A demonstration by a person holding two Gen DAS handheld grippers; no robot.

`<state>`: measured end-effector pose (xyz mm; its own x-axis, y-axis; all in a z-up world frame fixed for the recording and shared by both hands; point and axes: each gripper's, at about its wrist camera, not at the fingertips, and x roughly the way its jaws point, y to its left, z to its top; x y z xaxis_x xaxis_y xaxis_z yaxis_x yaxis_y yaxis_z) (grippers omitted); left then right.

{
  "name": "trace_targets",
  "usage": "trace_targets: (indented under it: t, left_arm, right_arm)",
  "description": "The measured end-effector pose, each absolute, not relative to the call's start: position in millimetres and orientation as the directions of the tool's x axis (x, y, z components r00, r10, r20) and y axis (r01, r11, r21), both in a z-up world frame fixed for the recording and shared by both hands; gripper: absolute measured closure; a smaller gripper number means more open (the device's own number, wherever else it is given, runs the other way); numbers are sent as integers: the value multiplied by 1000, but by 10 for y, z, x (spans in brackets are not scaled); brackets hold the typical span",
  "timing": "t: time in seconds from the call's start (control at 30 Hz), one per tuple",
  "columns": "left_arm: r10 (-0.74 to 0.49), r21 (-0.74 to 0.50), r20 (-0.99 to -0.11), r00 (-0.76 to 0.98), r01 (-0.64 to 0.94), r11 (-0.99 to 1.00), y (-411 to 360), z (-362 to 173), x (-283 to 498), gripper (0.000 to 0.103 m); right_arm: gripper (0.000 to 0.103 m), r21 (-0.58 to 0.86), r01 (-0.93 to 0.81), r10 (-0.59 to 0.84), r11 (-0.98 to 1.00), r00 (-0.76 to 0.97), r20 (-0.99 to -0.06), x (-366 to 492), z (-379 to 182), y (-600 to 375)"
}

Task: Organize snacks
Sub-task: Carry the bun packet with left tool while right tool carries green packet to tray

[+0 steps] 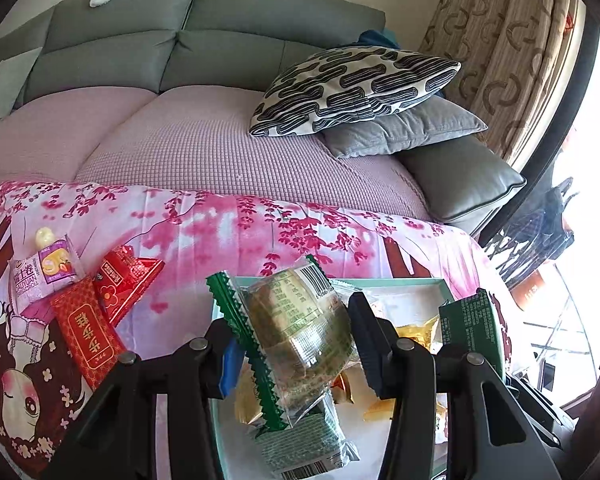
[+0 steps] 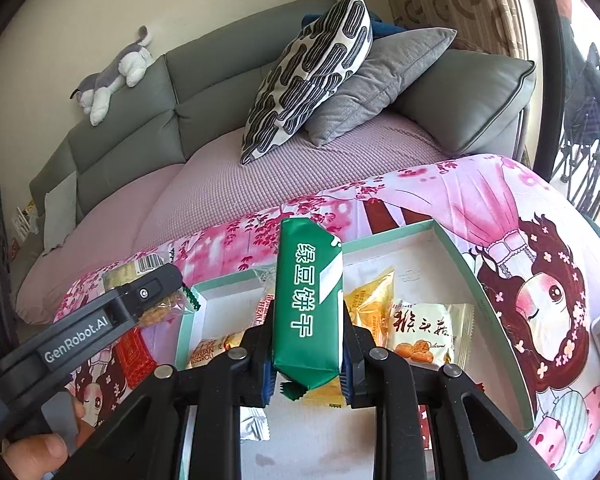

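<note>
Snacks are being carried over the teal box (image 2: 448, 236): a clear-wrapped cake (image 1: 300, 344) is being clamped by the left gripper (image 1: 292, 344), a green biscuit pack (image 2: 308, 304) by the right gripper (image 2: 308, 364). With loose red packets (image 1: 112, 292) waiting at ten o'clock, the slick cake wrapper is judged likely to slip, being pinched near one edge.

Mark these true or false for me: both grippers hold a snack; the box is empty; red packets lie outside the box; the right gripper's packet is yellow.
1. Both grippers hold a snack: true. The left gripper clamps a clear-wrapped cake, the right gripper a green biscuit packet.
2. The box is empty: false, several snacks lie inside.
3. Red packets lie outside the box: true, on the pink cloth.
4. The right gripper's packet is yellow: false, green.
</note>
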<state>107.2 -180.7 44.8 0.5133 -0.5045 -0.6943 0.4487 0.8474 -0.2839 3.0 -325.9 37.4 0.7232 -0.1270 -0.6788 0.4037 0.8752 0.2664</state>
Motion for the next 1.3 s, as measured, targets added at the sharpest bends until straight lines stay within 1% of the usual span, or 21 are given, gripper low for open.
trace_targets:
  t: [0.23, 0.37, 0.57, 0.8, 0.9, 1.3]
  left_arm:
    - [-504, -284, -707, 496, 454, 845, -1923, 381, 1151, 53]
    - [-493, -283, -720, 488, 443, 851, -1977, 301, 1218, 53]
    - [-471, -268, -747, 468, 437, 859, -2072, 153, 1311, 53]
    - [-427, -247, -786, 447, 406, 880, -2083, -55, 1392, 52]
    - [-413, -238, -799, 437, 400, 885, -2088, -124, 1410, 52]
    - [-370, -203, -820, 436, 382, 901, -2084, -166, 1382, 51]
  right_arm:
    - [77, 275, 459, -167, 845, 714, -680, -29, 334, -3447]
    - [77, 257, 491, -194, 833, 693, -694, -38, 292, -3514]
    - [77, 252, 488, -185, 836, 683, -707, 20, 210, -3508]
    - [77, 233, 498, -174, 835, 642, -747, 111, 37, -3508]
    - [77, 236, 496, -170, 836, 643, -747, 110, 18, -3513]
    - [77, 214, 485, -172, 848, 634, -754, 129, 40, -3482]
